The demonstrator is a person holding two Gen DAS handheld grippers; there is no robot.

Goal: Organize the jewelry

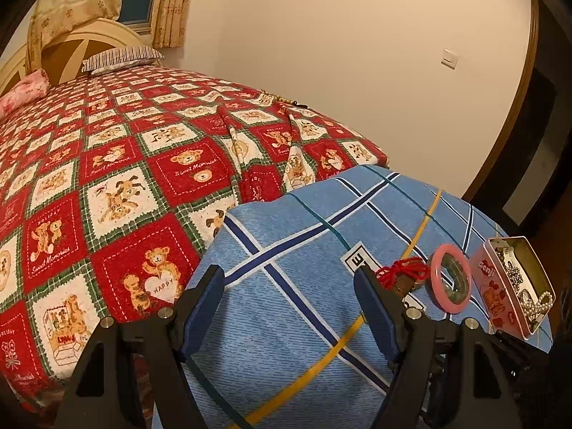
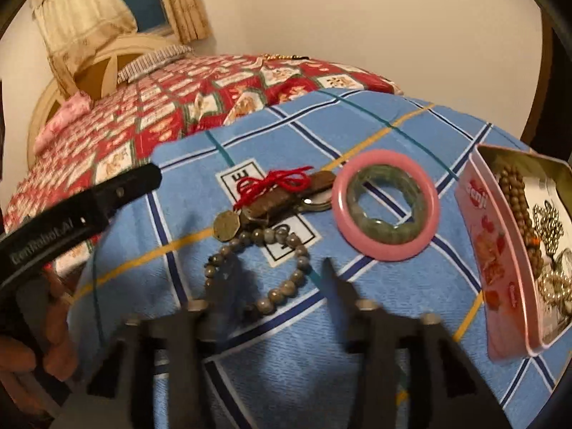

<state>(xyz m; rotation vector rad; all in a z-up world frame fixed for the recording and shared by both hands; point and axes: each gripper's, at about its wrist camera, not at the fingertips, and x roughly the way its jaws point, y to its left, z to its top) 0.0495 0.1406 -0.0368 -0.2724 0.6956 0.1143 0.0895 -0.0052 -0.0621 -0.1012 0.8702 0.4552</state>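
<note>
Several bead strings already fill the pink metal tin (image 2: pixel 475 250) right of the right tool (image 2: pixel 275 279), parted and empty over the grey stone-bead bracelet (image 2: pixel 296 279); bangles and charms remain, left tool (image 1: pixel 289 279) released

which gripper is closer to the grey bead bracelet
Right. The right gripper sits right at the bead bracelet, jaws apart on either side. The left gripper is off to the left, beyond it.

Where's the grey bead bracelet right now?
In the right wrist view, the grey bead bracelet lies loose on the blue plaid cloth, just ahead of the right claw, left of the pink bangle and below the red-corded pendant.
</note>
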